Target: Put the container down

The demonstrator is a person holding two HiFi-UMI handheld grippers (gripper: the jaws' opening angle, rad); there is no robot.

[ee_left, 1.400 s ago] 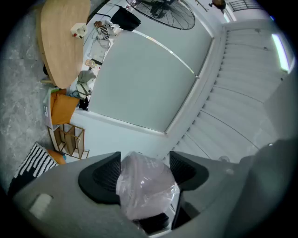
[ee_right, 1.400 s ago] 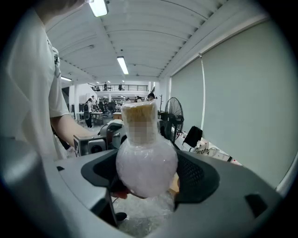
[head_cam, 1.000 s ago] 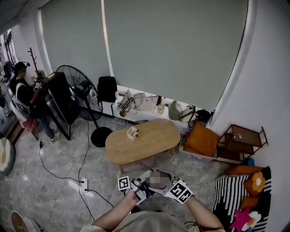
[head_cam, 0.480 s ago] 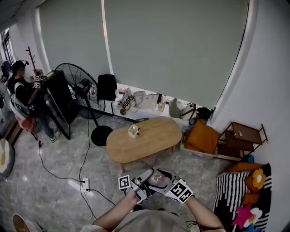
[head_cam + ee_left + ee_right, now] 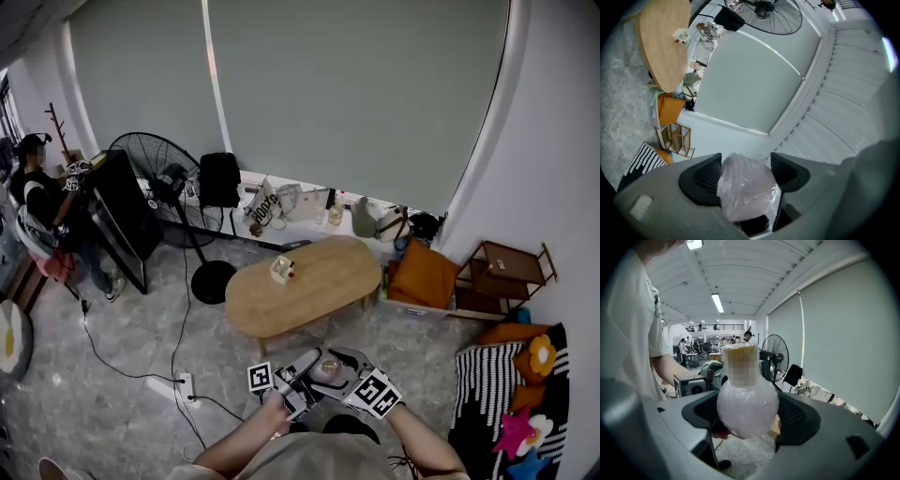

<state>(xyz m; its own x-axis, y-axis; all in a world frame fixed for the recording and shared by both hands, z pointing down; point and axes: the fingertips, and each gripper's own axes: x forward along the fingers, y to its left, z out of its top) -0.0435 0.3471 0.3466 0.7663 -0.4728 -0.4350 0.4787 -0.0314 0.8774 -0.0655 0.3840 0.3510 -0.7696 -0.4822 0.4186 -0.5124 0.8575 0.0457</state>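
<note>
A round, flask-like container [image 5: 327,367] wrapped in clear plastic, with a cork-coloured top, hangs in the air close to my body at the bottom of the head view. Both grippers hold it between them. My left gripper [image 5: 307,365] is shut on it from the left, and the plastic-wrapped body [image 5: 747,187] fills the space between its dark pads. My right gripper [image 5: 347,366] is shut on the bulb [image 5: 746,406] from the right, with the neck standing up above the jaws. An oval wooden table [image 5: 309,286] stands ahead on the marble floor.
A small box [image 5: 280,270] sits on the table's left part. A standing fan [image 5: 155,173] and its base are to the table's left, with cables and a power strip [image 5: 183,382] on the floor. An orange cushion [image 5: 424,275] and wooden shelf [image 5: 502,277] stand right. A person [image 5: 37,202] is far left.
Both grippers stay shut on the container at the same spot near my body. The head view has drifted a little, so the table sits slightly higher and to the right.
</note>
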